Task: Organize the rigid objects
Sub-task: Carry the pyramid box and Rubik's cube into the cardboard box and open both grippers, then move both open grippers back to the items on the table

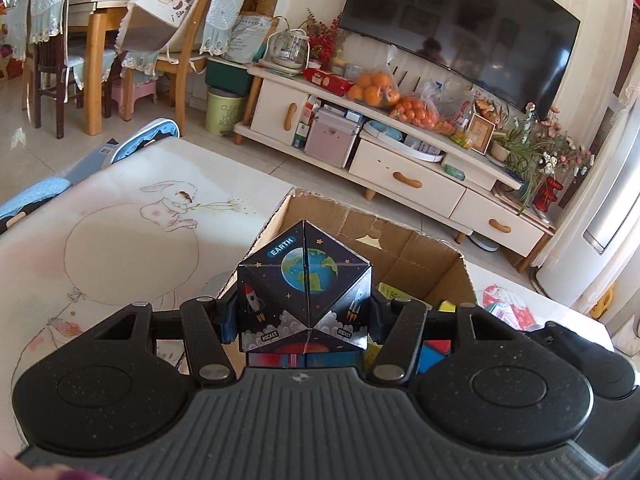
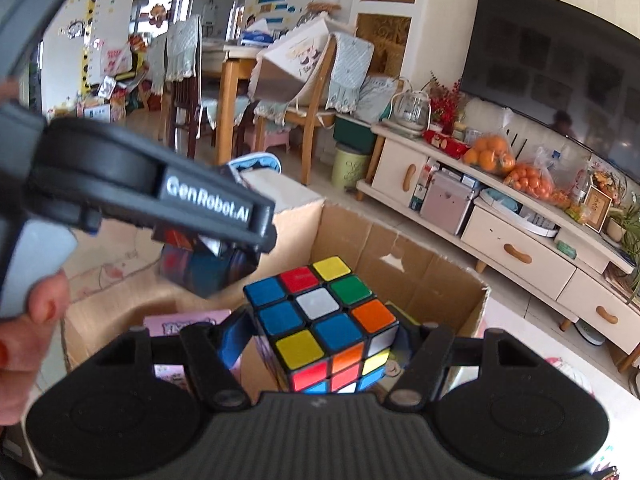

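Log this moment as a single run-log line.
left gripper: shut on dark space-print folding cube | right gripper: shut on multicoloured puzzle cube | both above open brown cardboard box

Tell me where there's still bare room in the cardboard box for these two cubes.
In the cardboard box, bare floor shows along the far wall, beyond the Rubik's cube. The near left is crowded by a pink book; the space cube hangs over the left edge.
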`<act>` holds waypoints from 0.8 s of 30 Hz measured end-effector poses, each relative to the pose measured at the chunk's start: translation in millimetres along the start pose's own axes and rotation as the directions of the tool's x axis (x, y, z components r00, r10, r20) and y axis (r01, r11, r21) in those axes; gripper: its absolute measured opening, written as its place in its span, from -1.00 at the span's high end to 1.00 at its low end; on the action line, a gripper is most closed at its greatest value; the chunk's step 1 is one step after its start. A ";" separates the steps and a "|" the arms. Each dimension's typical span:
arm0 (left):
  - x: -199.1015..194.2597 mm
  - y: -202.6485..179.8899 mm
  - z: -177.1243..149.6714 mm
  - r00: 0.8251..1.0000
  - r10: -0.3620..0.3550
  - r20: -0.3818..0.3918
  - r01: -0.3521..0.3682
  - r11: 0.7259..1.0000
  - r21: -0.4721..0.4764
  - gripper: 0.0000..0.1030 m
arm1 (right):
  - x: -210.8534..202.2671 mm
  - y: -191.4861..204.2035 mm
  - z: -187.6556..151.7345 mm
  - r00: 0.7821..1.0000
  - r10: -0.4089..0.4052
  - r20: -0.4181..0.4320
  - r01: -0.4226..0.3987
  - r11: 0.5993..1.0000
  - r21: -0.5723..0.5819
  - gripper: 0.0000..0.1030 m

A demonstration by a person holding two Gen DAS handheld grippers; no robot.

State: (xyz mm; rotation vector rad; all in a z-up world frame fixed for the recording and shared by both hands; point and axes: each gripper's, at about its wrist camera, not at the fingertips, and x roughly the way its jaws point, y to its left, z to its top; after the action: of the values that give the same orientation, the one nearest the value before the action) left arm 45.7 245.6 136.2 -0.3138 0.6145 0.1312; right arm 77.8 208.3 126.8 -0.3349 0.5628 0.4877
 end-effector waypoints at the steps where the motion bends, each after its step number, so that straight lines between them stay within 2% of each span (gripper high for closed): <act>1: 0.0 -0.6 -0.2 1.000 0.003 -0.003 -0.003 1.000 0.002 -0.38 | 2.4 0.3 -1.9 1.000 0.002 -0.008 -0.002 1.000 -0.003 -0.34; 5: -0.4 -2.2 -0.3 1.000 0.012 -0.012 -0.012 1.000 0.008 -0.37 | 6.6 5.2 -8.5 1.000 -0.004 -0.024 0.004 1.000 -0.010 -0.38; 9: -3.5 -1.7 1.2 1.000 0.025 0.002 -0.025 1.000 0.016 -0.38 | -1.7 6.6 -12.6 1.000 -0.021 0.001 0.021 1.000 0.010 -0.75; 12: -7.1 -2.5 2.1 1.000 0.026 0.016 -0.026 1.000 0.016 -0.59 | -13.9 5.4 -15.1 0.999 -0.038 0.035 0.037 0.999 0.031 -0.86; 14: -9.0 -3.0 1.9 0.999 0.025 0.025 -0.026 0.999 0.022 -0.80 | -22.1 4.6 -17.1 0.997 -0.060 0.053 0.058 0.998 0.038 -0.87; 16: -10.3 -5.3 1.2 0.999 0.031 0.035 -0.032 0.999 0.033 -0.90 | -29.4 2.3 -19.5 0.994 -0.087 0.071 0.084 0.996 0.044 -0.89; 20: -12.8 -8.7 -1.3 0.999 0.029 0.045 -0.031 0.998 0.050 -1.00 | -49.2 1.8 -30.4 0.978 -0.162 0.129 0.153 0.985 0.076 -0.96; 24: -16.3 -9.4 -4.2 0.998 0.016 0.067 -0.019 0.999 0.048 -1.00 | -68.4 -7.6 -40.8 0.956 -0.231 0.181 0.207 0.968 0.141 -0.98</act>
State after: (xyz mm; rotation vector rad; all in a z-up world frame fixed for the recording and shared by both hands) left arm 32.2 234.8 144.8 -0.2559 0.5536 0.1427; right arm 13.9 160.7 135.2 -0.2265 0.3558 0.2665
